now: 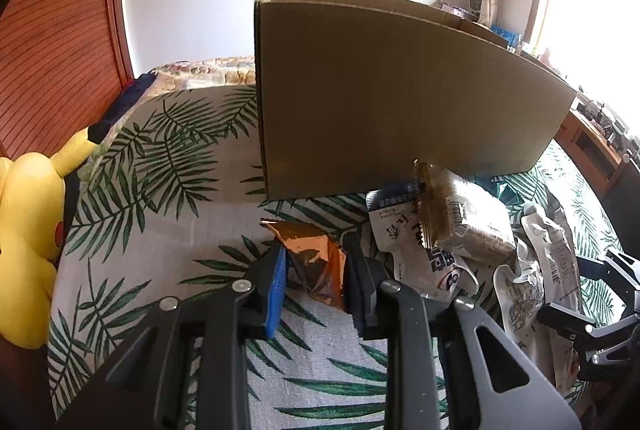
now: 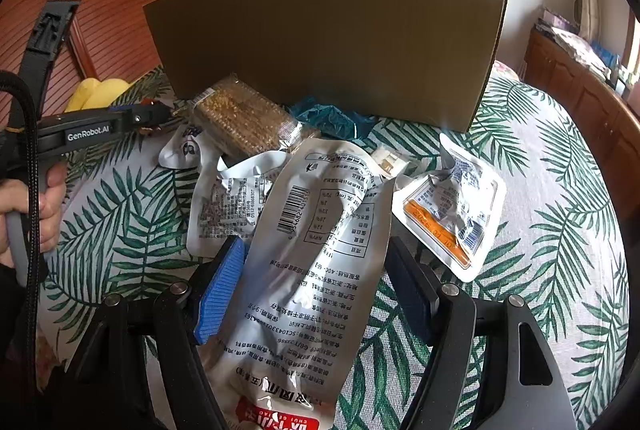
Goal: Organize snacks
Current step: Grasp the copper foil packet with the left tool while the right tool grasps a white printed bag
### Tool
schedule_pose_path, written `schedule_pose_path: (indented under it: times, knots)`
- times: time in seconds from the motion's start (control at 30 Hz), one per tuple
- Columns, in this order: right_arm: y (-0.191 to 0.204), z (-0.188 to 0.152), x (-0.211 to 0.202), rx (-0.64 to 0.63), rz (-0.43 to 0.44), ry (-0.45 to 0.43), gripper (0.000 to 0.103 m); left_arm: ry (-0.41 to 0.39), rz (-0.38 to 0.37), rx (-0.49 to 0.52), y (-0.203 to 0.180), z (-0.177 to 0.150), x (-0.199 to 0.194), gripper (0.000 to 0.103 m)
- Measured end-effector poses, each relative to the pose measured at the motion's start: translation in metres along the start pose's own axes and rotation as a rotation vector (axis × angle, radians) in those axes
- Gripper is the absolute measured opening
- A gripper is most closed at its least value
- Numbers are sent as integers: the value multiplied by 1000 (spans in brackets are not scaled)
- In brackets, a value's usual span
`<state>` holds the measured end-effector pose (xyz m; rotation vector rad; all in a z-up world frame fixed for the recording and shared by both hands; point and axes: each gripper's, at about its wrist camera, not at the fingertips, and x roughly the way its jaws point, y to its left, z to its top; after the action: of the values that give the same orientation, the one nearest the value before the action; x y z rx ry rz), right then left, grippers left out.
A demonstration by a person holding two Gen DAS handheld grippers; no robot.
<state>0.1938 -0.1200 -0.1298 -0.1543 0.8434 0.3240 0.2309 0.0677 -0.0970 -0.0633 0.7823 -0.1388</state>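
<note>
My left gripper [image 1: 316, 270] is shut on a crumpled orange foil snack packet [image 1: 320, 250], just in front of the cardboard box [image 1: 400, 90]. In the right wrist view, my right gripper [image 2: 316, 250] stands wide around a large white pouch [image 2: 320, 222], and both pads touch its edges. Several more snacks lie in a heap before the box [image 2: 328, 42]: a clear pack of brown crackers [image 2: 244, 118], a smaller white pouch [image 2: 224, 202], a flat pouch with an orange strip [image 2: 452, 202] and a teal packet [image 2: 328, 118]. The box's inside is hidden.
Everything lies on a bed with a palm-leaf cover [image 1: 160, 158]. A yellow plush toy [image 1: 28, 210] sits at the left edge, by a wooden slatted wall. A wooden cabinet [image 2: 580, 90] runs along the right side. A hand [image 2: 44, 198] holds the left gripper's handle.
</note>
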Motion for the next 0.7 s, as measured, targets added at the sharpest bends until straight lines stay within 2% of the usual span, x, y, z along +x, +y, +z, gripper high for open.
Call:
schedule_pose_path:
  times: [0.33,0.4,0.63,0.67,0.7]
  knots:
    - [2,1,2,-6,-9,3,74,-43,8,17,-3,-1,-10,25]
    - [4,1,2,-11,-20,-2,67,-53,10,21,-5,-2,-12,25]
    - [6,2,-5,-13,-26,-45,60,-75,16,22,-3,0,-16,25]
    - [7,2,-7,-16,-22,-57,57,-75,17,24,-4,-1,-16,25]
    - [6,0,-11,-15,-28,-72,35,-75,18,27,-4,-1,-16,25]
